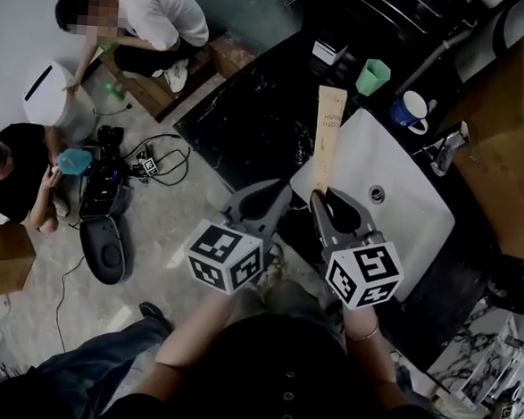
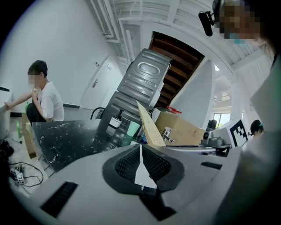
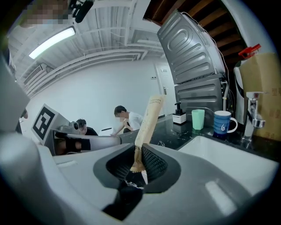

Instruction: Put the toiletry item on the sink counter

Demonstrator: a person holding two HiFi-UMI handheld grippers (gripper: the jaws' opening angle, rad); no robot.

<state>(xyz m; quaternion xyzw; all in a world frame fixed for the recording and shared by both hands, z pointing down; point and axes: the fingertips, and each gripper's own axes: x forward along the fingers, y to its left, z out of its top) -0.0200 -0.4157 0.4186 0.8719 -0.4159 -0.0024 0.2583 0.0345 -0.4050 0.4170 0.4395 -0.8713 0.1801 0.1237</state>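
Note:
The toiletry item is a long tan packet with print on it. My right gripper is shut on its lower end, and it stands up over the black marble counter by the left rim of the white sink. In the right gripper view the packet rises from between the pads of the right gripper. My left gripper hangs just left of it, shut and holding nothing. From the left gripper the packet shows just beyond the jaws.
A green cup, a blue mug and a faucet stand behind the sink, a small dispenser farther back. A wooden board lies right. Two people crouch on the floor left, among cables.

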